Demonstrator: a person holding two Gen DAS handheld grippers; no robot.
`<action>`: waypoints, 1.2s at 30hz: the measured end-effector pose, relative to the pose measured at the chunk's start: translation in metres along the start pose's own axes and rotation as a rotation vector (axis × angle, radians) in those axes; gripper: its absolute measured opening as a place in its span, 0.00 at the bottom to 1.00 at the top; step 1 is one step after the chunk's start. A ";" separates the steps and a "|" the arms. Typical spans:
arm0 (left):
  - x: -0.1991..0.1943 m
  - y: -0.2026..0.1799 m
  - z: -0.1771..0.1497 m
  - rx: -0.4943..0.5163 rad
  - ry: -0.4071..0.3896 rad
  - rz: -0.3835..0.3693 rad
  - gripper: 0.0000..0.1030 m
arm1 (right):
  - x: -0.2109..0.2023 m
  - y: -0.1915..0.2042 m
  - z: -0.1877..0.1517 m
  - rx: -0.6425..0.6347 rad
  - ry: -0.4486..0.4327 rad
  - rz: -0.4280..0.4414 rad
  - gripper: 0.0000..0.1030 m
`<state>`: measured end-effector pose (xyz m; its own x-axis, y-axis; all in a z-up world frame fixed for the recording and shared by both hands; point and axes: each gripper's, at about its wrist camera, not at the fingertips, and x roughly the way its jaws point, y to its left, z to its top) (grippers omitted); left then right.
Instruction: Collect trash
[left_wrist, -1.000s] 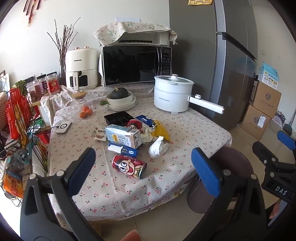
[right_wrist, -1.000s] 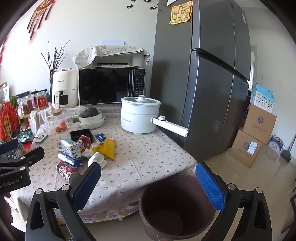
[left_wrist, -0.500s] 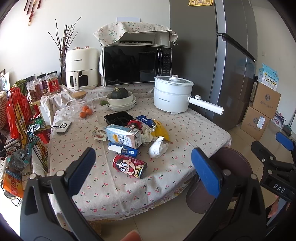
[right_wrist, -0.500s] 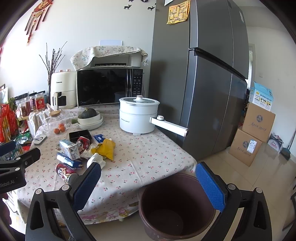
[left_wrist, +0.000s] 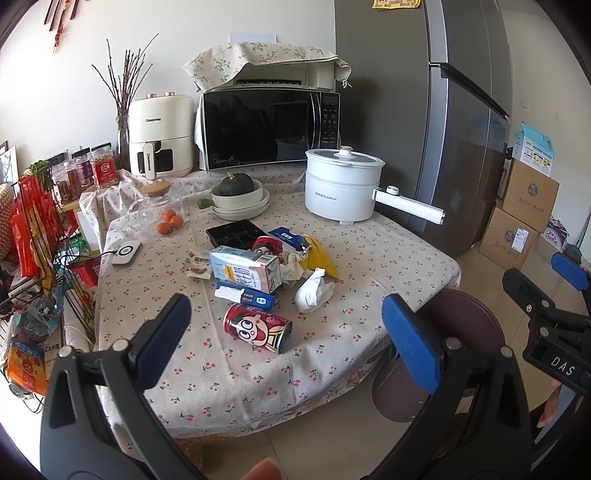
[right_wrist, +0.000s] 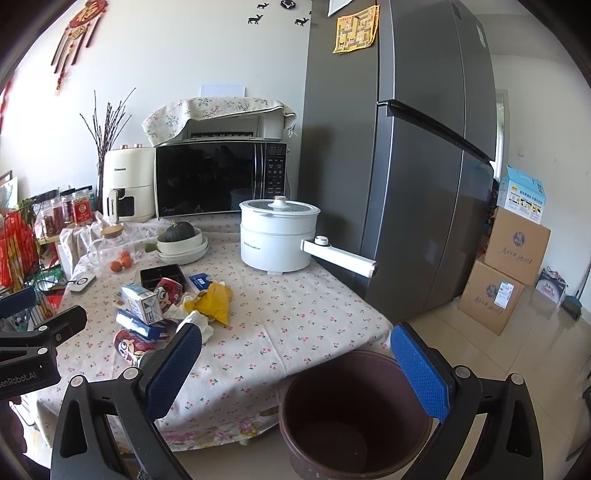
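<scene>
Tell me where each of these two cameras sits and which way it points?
Left wrist: on the left tool, aimed at the table's trash, red can nearest; its open blue fingers and a fingertip show, right tool at the edge.
Right wrist: on the right tool, open, above the brown bin, facing table and fridge; left tool at the edge.
Shared: can, carton, pot, microwave, bin.

Trash pile (left_wrist: 273, 269) mid-table (left_wrist: 369, 258), can (left_wrist: 257, 328) before it, pot (left_wrist: 341, 184) behind, bin (right_wrist: 354, 413) on floor beside table

right gripper (right_wrist: 295, 363) drifted slightly left, nearer table (right_wrist: 295, 317).
</scene>
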<state>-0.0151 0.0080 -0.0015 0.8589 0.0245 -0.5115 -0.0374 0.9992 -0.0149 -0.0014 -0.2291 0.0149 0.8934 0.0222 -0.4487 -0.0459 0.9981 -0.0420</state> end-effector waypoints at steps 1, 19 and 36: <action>0.000 0.000 0.000 0.000 0.001 0.001 1.00 | 0.000 0.000 0.000 0.002 -0.001 0.001 1.00; 0.004 0.003 0.002 -0.007 0.026 0.008 1.00 | 0.001 0.003 -0.002 -0.013 -0.011 0.036 1.00; 0.011 0.021 0.008 -0.067 0.009 0.115 1.00 | 0.029 0.004 0.024 -0.039 0.004 0.157 1.00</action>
<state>-0.0022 0.0298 -0.0009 0.8422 0.1385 -0.5211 -0.1700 0.9854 -0.0128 0.0346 -0.2231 0.0230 0.8724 0.1770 -0.4556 -0.2018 0.9794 -0.0060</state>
